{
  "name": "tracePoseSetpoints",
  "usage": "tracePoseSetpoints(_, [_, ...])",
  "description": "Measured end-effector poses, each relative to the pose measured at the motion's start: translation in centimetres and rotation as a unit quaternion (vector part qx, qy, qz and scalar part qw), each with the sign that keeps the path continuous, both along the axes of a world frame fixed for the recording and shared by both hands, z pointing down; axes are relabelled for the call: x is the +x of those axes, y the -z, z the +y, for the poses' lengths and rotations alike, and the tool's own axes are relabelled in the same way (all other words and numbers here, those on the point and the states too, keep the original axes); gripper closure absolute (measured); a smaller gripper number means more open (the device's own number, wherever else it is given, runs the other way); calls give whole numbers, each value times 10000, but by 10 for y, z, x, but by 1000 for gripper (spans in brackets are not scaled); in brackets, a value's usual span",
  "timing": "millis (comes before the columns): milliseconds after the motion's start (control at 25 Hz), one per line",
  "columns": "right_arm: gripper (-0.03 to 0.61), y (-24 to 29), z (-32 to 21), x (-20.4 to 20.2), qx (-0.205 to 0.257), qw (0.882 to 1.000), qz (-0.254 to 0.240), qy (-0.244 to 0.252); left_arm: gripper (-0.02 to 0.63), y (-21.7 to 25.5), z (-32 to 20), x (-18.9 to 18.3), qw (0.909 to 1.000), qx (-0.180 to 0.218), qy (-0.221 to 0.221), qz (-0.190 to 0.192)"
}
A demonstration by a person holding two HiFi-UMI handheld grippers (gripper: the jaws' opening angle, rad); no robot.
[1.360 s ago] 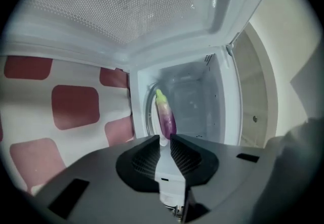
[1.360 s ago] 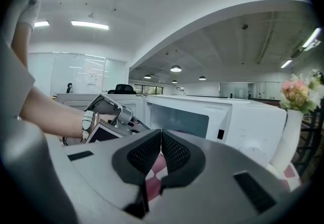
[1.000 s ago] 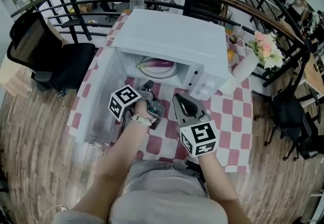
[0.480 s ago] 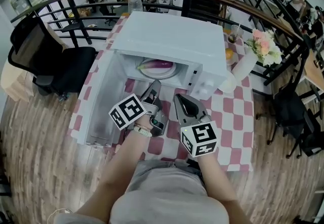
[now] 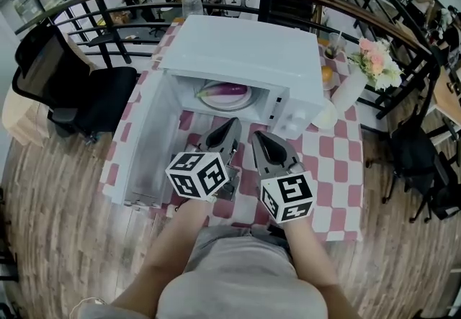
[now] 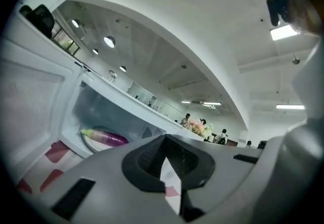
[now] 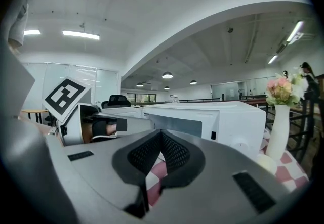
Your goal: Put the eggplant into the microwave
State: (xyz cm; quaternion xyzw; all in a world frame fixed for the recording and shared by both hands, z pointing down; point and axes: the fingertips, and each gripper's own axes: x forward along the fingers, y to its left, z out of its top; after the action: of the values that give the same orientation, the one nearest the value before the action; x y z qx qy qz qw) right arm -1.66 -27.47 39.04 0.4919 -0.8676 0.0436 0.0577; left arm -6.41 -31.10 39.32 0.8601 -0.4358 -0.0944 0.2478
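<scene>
Left gripper (image 5: 232,125) has rolled and risen; it and right gripper (image 5: 259,137) each closed, empty.

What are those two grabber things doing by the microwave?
A person holds a gripper in each hand in front of the white microwave on the checkered table. The purple eggplant already lies on a plate inside, and the door stands open at the left. The left gripper and the right gripper are both shut and hold nothing, so probably only closing the door is left.
</scene>
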Motion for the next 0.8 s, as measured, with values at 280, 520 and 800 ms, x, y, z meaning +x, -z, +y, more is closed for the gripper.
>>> tracePoseSetpoints(280, [555,5,2,4,106,9998,-132,-53,612,7,15,5,9935,655,-73,-931])
tracePoseSetpoints(520, [554,10,5,4,242,9995,-180,-42,612,14,23,14,9801,1164,-139,-1604])
tracePoseSetpoints(800, [554,12,7,7,285,9995,-160,-27,612,19,31,27,9711,1420,-278,-1900])
